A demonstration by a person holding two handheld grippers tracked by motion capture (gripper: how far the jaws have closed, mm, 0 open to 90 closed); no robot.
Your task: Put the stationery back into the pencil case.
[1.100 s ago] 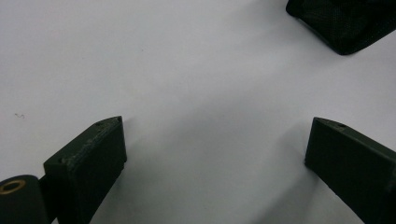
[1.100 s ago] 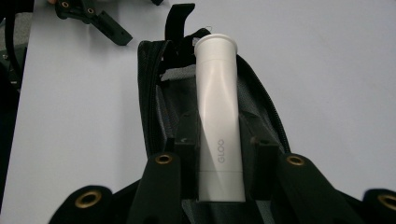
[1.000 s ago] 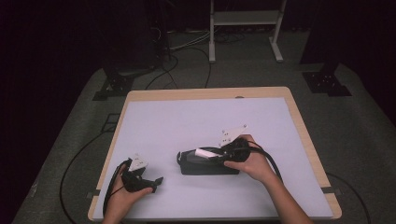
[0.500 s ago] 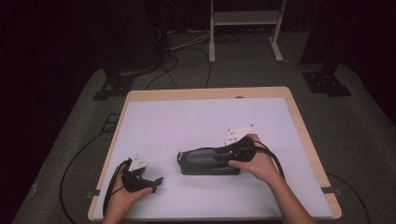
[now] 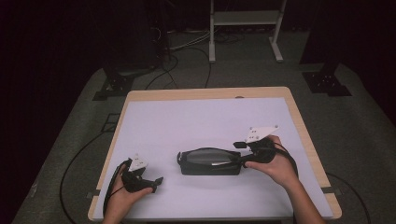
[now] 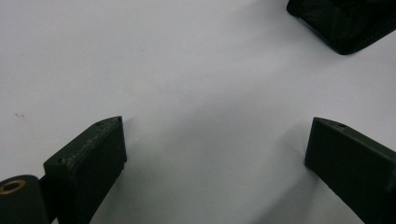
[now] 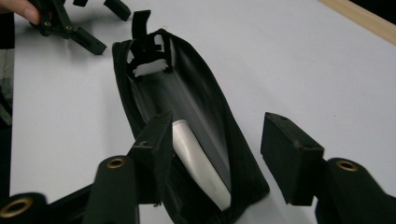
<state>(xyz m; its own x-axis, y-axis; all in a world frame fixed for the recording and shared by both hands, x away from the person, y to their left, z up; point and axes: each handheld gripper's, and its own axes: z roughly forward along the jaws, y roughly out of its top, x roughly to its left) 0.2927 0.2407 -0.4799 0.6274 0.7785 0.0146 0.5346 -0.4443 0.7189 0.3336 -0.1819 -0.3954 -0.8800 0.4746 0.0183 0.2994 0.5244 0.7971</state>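
On the white table (image 5: 196, 121), in the high view, a black zip pouch (image 5: 210, 162) lies near the front edge, between the two hands. The right gripper (image 5: 246, 158) is at its right end; the left gripper (image 5: 154, 182) rests well apart.

In the left gripper view, the jaws stand wide over bare table, the pouch (image 6: 343, 21) far ahead.

In the right gripper view, the jaws have just been opening: they straddle the open pouch (image 7: 187, 116) without pressing, and a white tube (image 7: 198, 163) lies inside.

A black pouch (image 5: 210, 162) is seen lying open on the desk (image 5: 205, 116), just left of the right gripper (image 5: 246, 156), whose jaws have just been opening. The left gripper (image 5: 156, 181) is held well apart from it, toward the desk's near left corner.
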